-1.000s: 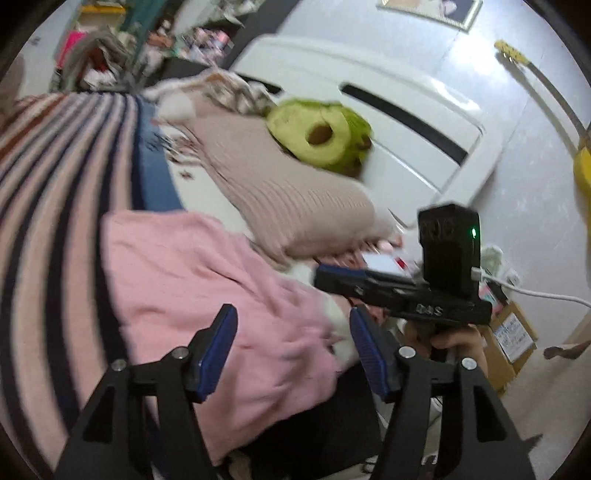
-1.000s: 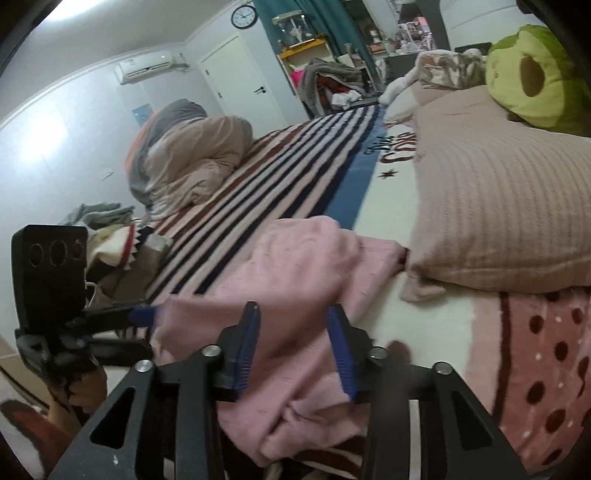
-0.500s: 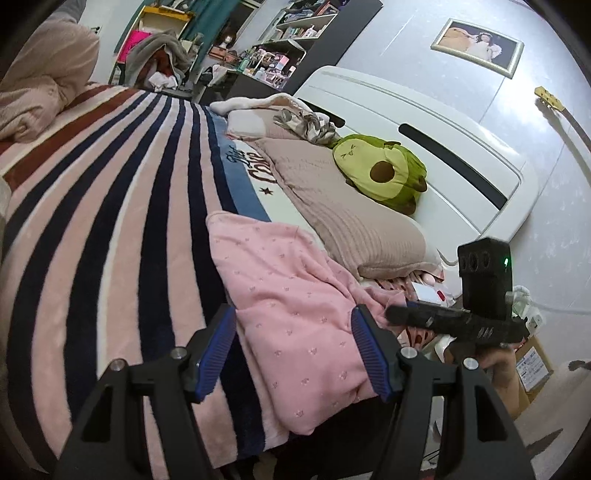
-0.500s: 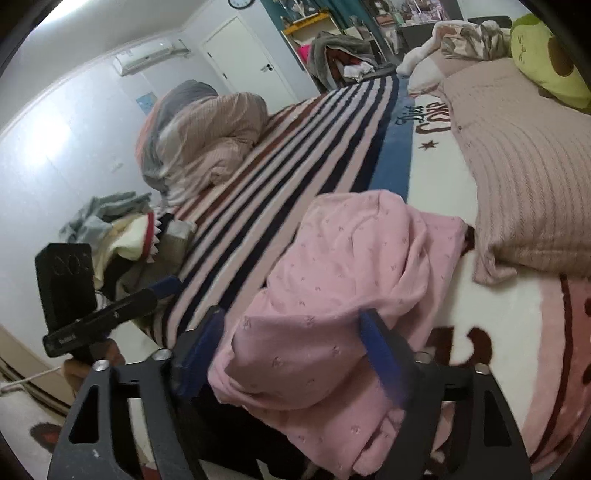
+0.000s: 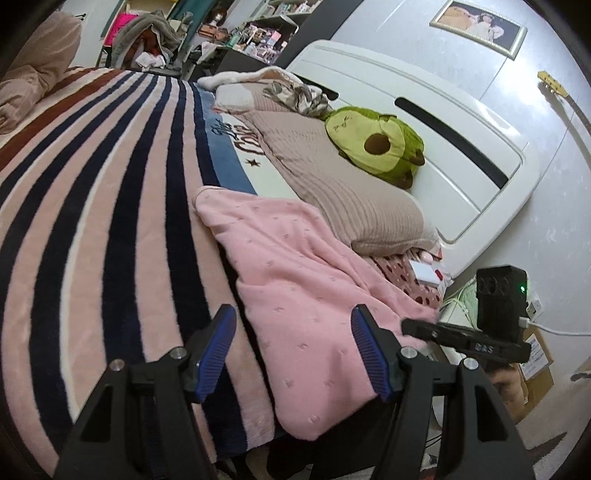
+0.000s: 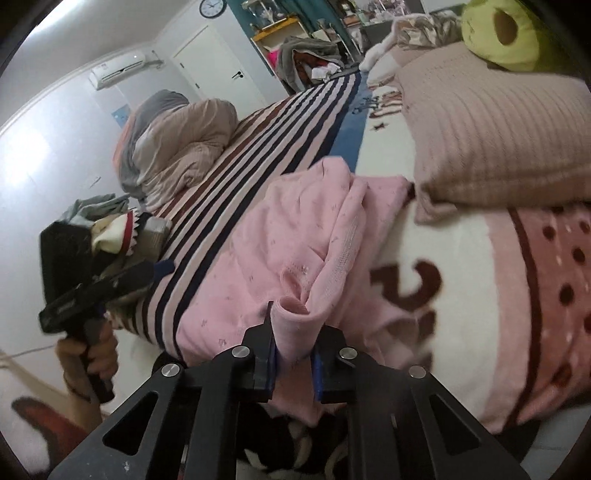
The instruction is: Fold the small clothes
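Garment: a soft pink garment (image 5: 295,295) with tiny scattered motifs, rumpled, lying at the edge of the striped blanket (image 5: 92,221) beside a ribbed beige pillow (image 5: 343,184).
Left gripper (image 5: 291,343): fingers spread wide, hovering over the garment's near end, holding nothing.
Right gripper (image 6: 293,354): fingers pinched narrow on a bunched fold of the garment's edge.

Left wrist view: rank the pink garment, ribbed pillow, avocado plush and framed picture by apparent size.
1. pink garment, though nearest the camera
2. ribbed pillow
3. avocado plush
4. framed picture, farthest away, so its true size is unsure
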Motion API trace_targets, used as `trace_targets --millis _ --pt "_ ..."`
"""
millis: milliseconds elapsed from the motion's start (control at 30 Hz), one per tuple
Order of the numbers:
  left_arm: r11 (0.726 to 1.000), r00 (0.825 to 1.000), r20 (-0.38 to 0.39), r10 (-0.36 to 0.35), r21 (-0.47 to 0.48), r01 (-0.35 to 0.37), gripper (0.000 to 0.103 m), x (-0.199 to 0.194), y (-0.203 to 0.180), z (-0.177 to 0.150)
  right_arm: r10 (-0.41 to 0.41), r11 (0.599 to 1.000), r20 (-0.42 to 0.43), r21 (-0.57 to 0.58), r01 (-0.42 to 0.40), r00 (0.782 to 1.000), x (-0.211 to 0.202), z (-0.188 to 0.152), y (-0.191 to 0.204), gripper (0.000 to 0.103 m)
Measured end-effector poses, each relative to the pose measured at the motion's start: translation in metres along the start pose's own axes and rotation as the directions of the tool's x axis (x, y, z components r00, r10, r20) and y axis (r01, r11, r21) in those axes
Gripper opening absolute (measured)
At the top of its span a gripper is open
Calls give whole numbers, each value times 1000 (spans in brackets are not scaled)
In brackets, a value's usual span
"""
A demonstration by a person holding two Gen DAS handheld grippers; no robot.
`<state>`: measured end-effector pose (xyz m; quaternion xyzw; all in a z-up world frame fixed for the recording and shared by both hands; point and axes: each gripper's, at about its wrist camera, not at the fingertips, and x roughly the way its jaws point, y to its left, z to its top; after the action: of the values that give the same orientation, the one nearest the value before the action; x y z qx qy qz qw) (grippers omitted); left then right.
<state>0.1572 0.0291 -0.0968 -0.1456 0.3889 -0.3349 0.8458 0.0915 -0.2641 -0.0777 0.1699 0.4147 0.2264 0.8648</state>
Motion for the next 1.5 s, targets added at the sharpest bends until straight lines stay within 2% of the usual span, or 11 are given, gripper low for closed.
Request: trace_targets --millis 267,367,433,600,700,733,1000,1267,1367,1467,1500 --pt "1000 997 -69 -19 2 19 61 28 -9 -2 68 993 -48 105 -62 997 1 -30 -22 7" --pt "1000 996 -83 -17 -16 16 63 33 -7 -1 68 994 -41 91 -64 997 -2 -24 -24 22" --pt "999 997 -79 -20 -39 17 69 33 -2 2 61 996 -6 70 -60 998 -11 -15 -25 42" --pt "994 997 -70 -45 -105 37 70 31 13 9 24 997 54 66 -27 998 -21 10 -35 59" --pt "987 995 -78 -67 -153 55 70 36 23 10 40 995 78 86 -47 996 -16 22 -40 76" --pt "985 994 -83 -71 -161 57 70 38 25 10 54 993 75 99 -61 996 -11 26 -42 77" --pt "974 986 -122 -114 -211 86 70 54 32 12 100 992 -20 82 -98 995 23 38 -48 83" --pt "963 975 -175 -135 -253 88 70 85 45 16 160 983 -123 109 -147 979 56 34 -63 83" --pt "962 970 -192 -148 -255 96 70 96 46 18 174 981 -132 106 -160 976 63 35 -64 82" --pt "961 967 -198 -161 -253 109 69 104 46 23 224 969 -133 134 -206 966 72 40 -65 70" --pt "962 967 -198 -162 -252 110 63 106 46 25 242 965 -135 141 -223 961 75 42 -65 64"
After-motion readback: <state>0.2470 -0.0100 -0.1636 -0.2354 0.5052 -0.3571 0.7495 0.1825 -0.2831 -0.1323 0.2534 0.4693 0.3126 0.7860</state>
